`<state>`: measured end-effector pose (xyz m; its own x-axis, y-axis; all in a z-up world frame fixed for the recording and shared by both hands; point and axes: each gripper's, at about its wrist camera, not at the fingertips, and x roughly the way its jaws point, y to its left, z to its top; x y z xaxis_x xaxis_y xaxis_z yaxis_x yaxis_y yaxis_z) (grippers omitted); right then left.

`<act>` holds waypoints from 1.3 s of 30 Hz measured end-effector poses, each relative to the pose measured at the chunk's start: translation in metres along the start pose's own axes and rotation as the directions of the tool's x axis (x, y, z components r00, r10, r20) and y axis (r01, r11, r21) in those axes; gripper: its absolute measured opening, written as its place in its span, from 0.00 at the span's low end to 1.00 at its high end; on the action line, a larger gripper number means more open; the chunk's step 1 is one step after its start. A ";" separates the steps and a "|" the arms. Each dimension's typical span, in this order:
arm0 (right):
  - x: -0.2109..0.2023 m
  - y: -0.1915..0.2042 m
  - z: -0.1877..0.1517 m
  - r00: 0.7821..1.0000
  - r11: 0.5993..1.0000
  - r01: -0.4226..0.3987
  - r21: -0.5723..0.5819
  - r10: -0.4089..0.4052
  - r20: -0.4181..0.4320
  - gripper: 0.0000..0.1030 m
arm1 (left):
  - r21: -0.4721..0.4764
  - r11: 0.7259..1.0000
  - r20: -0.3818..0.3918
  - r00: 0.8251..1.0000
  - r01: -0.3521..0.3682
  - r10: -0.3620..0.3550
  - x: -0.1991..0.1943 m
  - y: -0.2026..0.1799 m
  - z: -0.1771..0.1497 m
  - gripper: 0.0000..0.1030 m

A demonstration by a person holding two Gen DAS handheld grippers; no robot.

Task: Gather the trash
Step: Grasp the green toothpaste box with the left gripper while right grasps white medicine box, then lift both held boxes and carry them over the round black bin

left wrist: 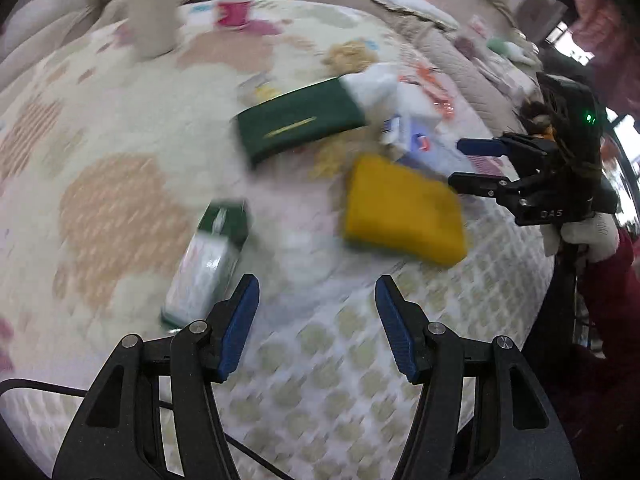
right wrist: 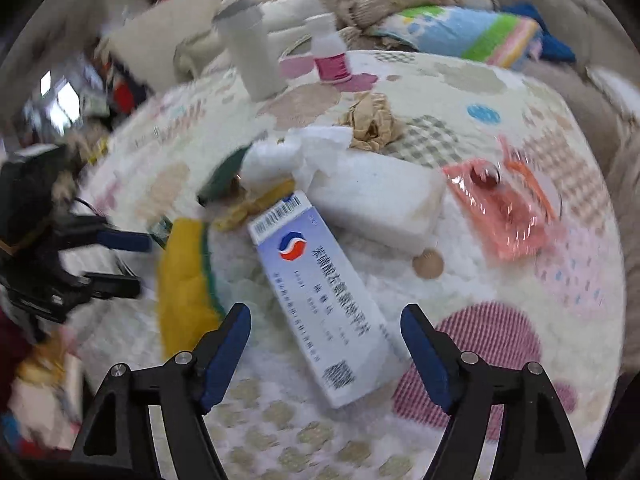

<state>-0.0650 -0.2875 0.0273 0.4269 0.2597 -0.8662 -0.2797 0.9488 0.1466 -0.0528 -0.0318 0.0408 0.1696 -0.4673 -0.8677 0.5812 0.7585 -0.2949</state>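
Observation:
A white and blue medicine box [right wrist: 320,300] lies flat on the patterned cloth, its near end in the gap of my right gripper [right wrist: 326,312]. That gripper is open and its pads stand clear of the box sides. A yellow sponge [right wrist: 184,280] lies left of the box, with a white block [right wrist: 380,200], crumpled white tissue [right wrist: 288,156] and crumpled brown paper [right wrist: 372,120] behind. My left gripper [left wrist: 316,284] is open over bare cloth, with a small green and white carton [left wrist: 208,264] just left of it. The yellow sponge [left wrist: 404,212] and the right gripper [left wrist: 460,164] show at the right of the left wrist view.
A dark green box [left wrist: 300,124], a beige cylinder [right wrist: 252,52] and a bottle with a pink label [right wrist: 332,56] stand further back. A pink plastic wrapper [right wrist: 504,208] and a small wooden ball [right wrist: 428,266] lie to the right. Cushions and a striped cloth [right wrist: 472,32] ring the round table.

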 end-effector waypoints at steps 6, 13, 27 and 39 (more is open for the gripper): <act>0.021 0.002 0.001 0.999 0.997 0.033 -0.068 -0.035 -0.026 0.61 | -0.092 0.994 0.103 0.993 -0.057 0.066 -0.022 0.009 -0.005 0.58; 0.002 -0.002 -0.024 0.998 0.999 0.046 -0.014 -0.046 -0.038 0.48 | -0.031 0.956 0.128 0.947 -0.293 0.295 -0.016 0.010 0.003 0.58; -0.005 -0.002 -0.027 0.997 0.998 0.053 0.020 -0.054 0.054 0.44 | -0.081 0.952 0.058 0.952 -0.294 0.299 0.008 0.009 0.001 0.21; -0.056 -0.030 -0.048 0.987 0.992 0.055 0.111 -0.070 0.143 0.44 | 0.005 0.965 0.182 0.949 -0.262 0.256 -0.022 -0.082 0.027 0.20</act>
<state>-0.1214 -0.3387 0.0484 0.5639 0.2152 -0.7973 -0.1584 0.9757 0.1513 -0.0823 -0.0960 0.0945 0.4546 -0.3317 -0.8266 0.5206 0.8520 -0.0556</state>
